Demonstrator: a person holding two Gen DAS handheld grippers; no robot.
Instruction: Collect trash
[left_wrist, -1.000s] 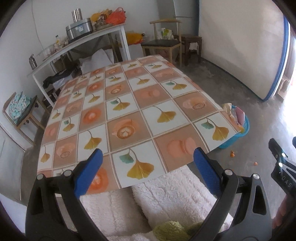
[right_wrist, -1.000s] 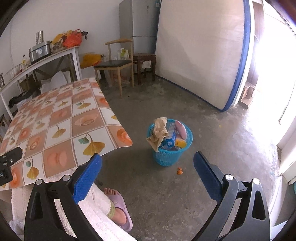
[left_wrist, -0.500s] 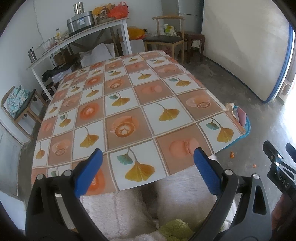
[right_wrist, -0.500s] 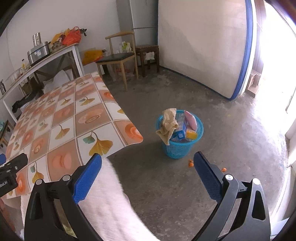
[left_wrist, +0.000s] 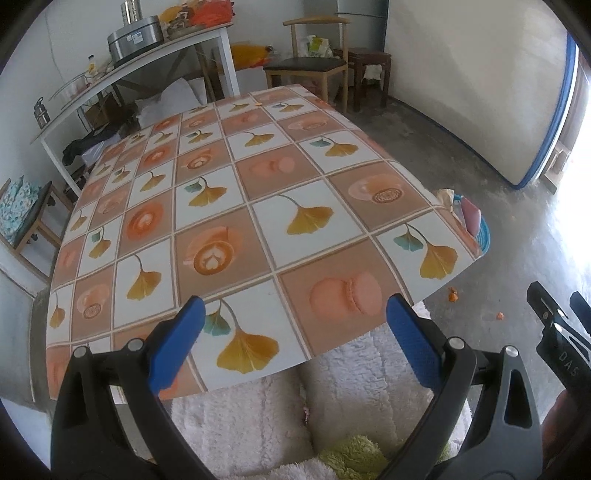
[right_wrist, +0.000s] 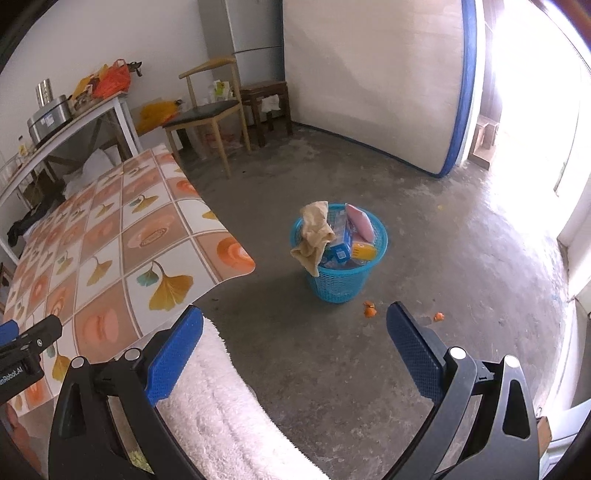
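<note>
Both claws hang wide and hold nothing: the left claw (left_wrist: 295, 336) over the near edge of the patterned worktop (left_wrist: 258, 206), the right claw (right_wrist: 295, 339) above the concrete floor (right_wrist: 461, 266) beside it. The trash sits heaped in a blue basket (right_wrist: 341, 284) on the floor just off the worktop's corner, with a tan cloth (right_wrist: 314, 232) draped over its rim, a blue carton (right_wrist: 339, 242) and a pink packet (right_wrist: 360, 221) poking above it. Two small orange scraps, one (right_wrist: 369, 309) just beside the basket and another (right_wrist: 438, 316) a little further out, lie loose on the floor; what they are is hard to tell at this size. The risks ahead: such small scraps could slip from the broad pads, a low reach could nudge the overfull basket, and the hanging cloth could slide off.
</note>
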